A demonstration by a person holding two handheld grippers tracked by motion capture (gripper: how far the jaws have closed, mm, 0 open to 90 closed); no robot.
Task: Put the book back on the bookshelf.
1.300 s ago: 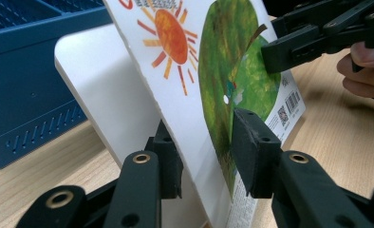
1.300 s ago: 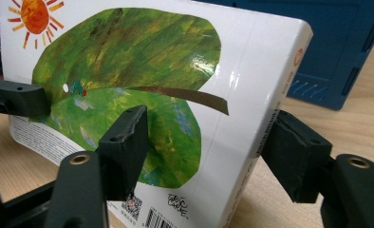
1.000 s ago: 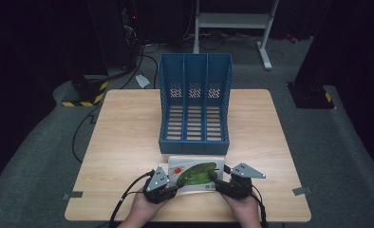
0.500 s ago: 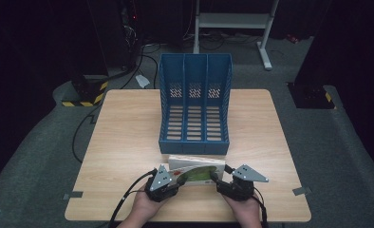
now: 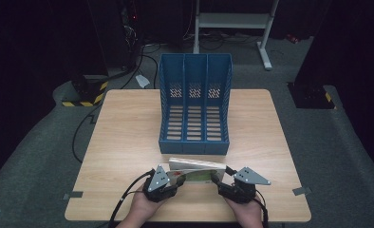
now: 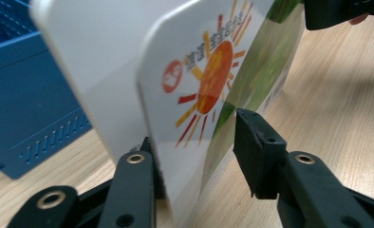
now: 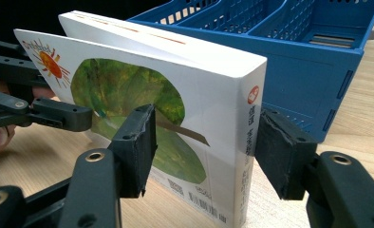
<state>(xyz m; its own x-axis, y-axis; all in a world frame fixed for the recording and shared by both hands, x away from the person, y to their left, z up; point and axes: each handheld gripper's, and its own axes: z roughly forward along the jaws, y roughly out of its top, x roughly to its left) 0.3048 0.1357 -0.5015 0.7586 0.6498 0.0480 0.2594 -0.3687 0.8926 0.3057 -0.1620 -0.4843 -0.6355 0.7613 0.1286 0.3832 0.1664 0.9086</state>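
On the bench, before the blue three-slot file rack, we hold a stiff, glossy paperback on edge. Right claw clamps its spine end; left claw, just been easing apart, straddles the floppy cover.

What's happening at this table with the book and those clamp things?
A person holds tongs in each hand and has stood a thick white book with a green leaf and orange sun on its cover on edge on the light wooden table. The right tongs clamp its spine end. The left tongs sit at the open end; their jaws have just been opening, with the front cover between them. A blue plastic three-slot file rack lies just behind the book.
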